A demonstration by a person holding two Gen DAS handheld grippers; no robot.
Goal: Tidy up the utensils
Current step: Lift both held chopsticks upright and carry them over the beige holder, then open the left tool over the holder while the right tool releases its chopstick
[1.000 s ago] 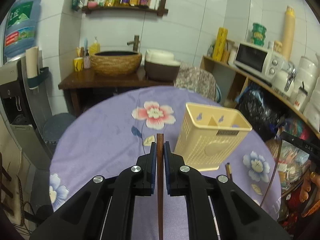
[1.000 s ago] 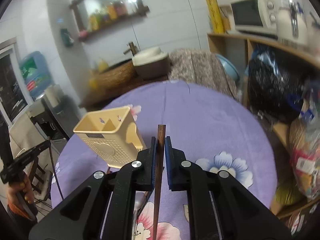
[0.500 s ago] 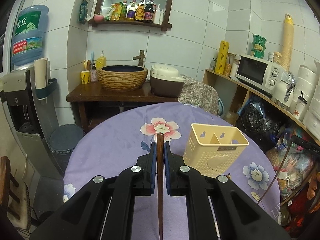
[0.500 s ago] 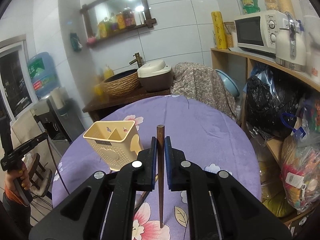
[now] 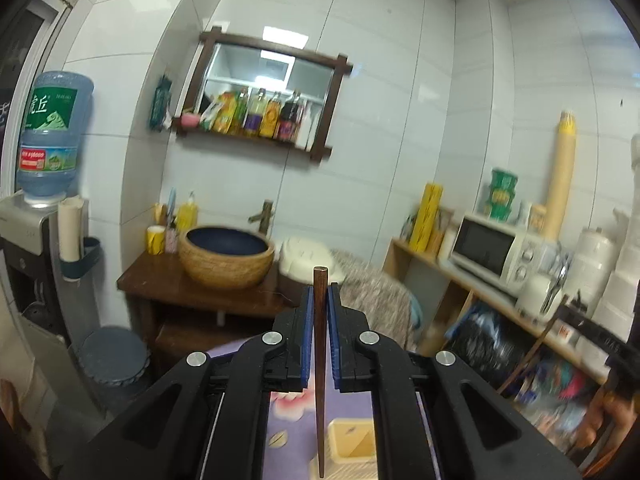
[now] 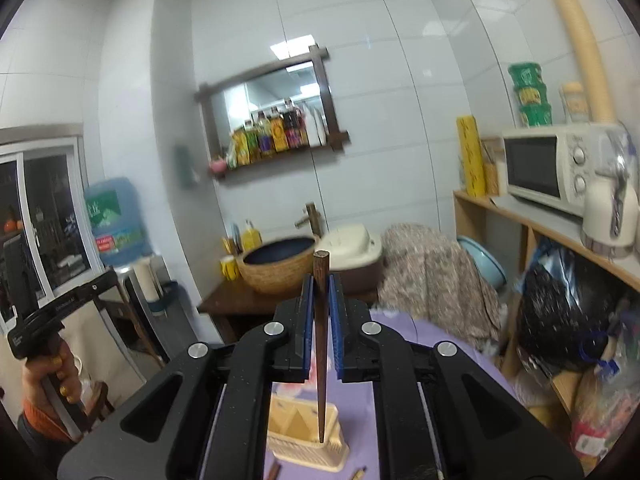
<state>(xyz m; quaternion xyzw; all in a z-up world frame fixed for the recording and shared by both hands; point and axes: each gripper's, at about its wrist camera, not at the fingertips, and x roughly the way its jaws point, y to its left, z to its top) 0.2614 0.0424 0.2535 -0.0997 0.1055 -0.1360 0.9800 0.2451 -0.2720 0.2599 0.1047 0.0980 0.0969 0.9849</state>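
Dark wood fills my left gripper point(image 5: 319, 312): jaws clamped on 1 chopstick point(image 5: 319, 380), its tip hanging above the cream utensil holder point(image 5: 352, 442) on the purple tablecloth point(image 5: 280, 432).

My right gripper point(image 6: 319, 312) pinches chopstick 2 point(image 6: 321, 360) over the same holder point(image 6: 308, 440), probably over a compartment. Step: carrying. Next, lower each tip straight in, then release.

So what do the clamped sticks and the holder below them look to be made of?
Left chopstick and right chopstick: dark brown, probably wood, faint grain, matte, tapered. Utensil holder: cream, likely moulded plastic, with perforated walls and a divider inside.
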